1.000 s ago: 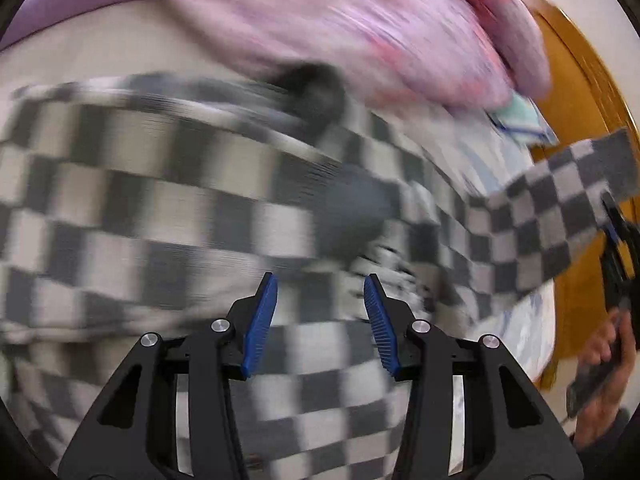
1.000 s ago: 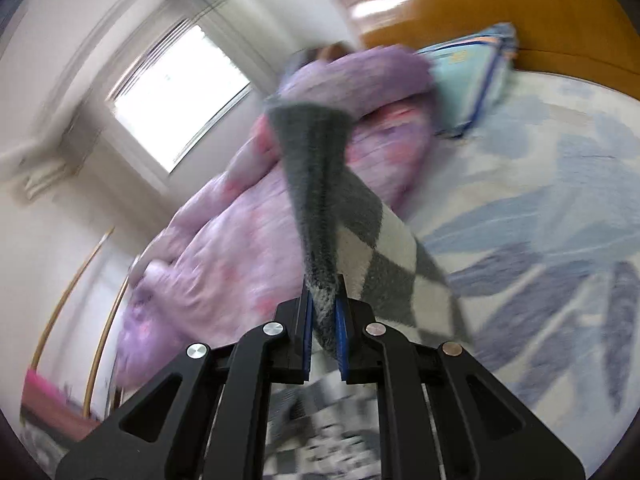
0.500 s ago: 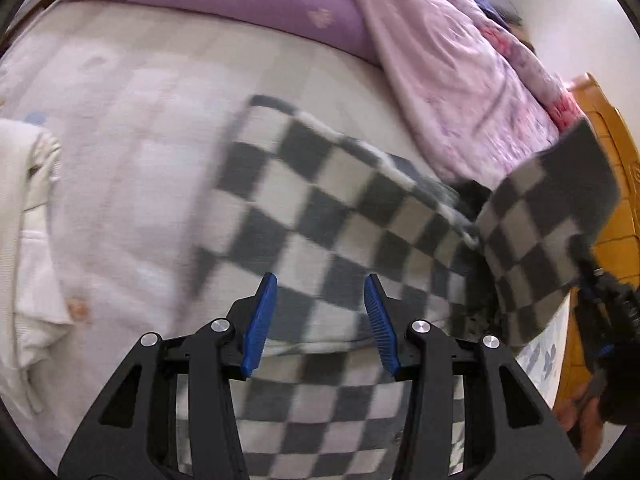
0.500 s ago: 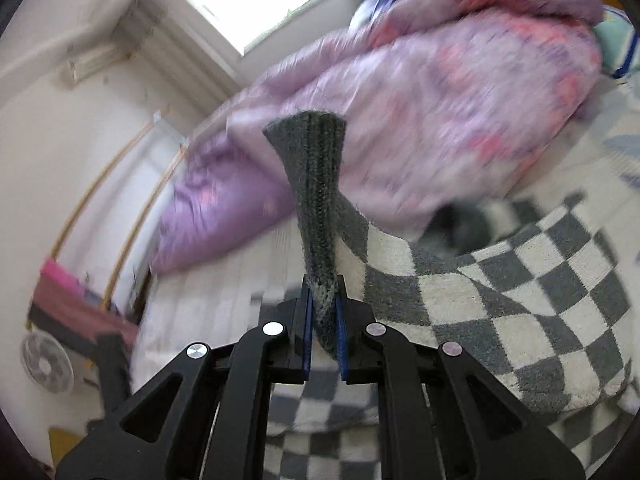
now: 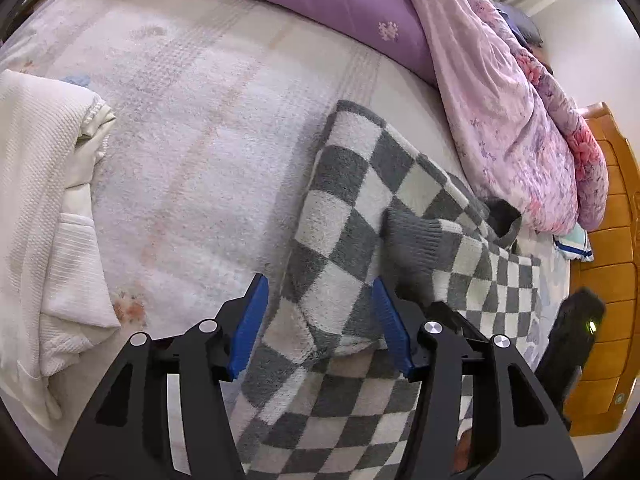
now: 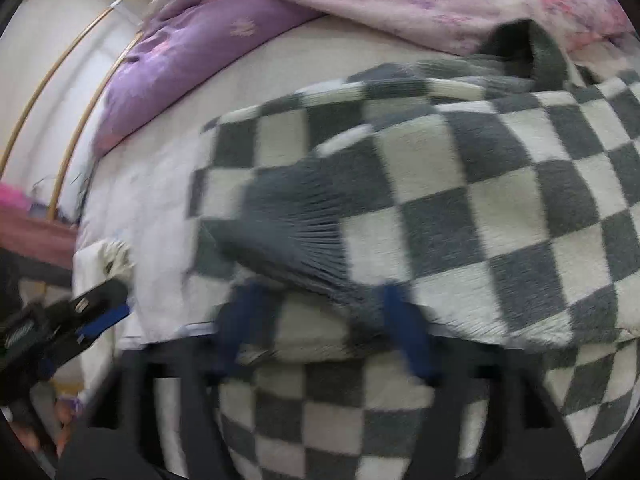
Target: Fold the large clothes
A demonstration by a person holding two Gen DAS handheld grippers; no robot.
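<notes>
A grey-and-white checkered knit sweater [image 5: 352, 216] lies on the bed. One sleeve with a ribbed grey cuff [image 5: 416, 236] is folded across its body. My left gripper [image 5: 320, 328] is open just above the sweater's near edge, holding nothing. In the right wrist view the sweater [image 6: 460, 208] fills the frame, with the grey cuff [image 6: 296, 216] lying on it. My right gripper [image 6: 324, 328] is blurred, its jaws spread wide over the fabric, empty. The left gripper [image 6: 100, 312] shows at the left there.
The bed has a pale sheet [image 5: 192, 128]. A purple quilt [image 5: 328, 4] and a pink floral duvet [image 5: 500, 112] lie along the far side. A folded white garment [image 5: 44, 216] lies at the left. A wooden headboard [image 5: 612, 264] is at the right.
My right gripper has laid the sleeve across the sweater body and opened, letting go of the cuff. My left gripper stays open and has moved over the sweater's edge.
</notes>
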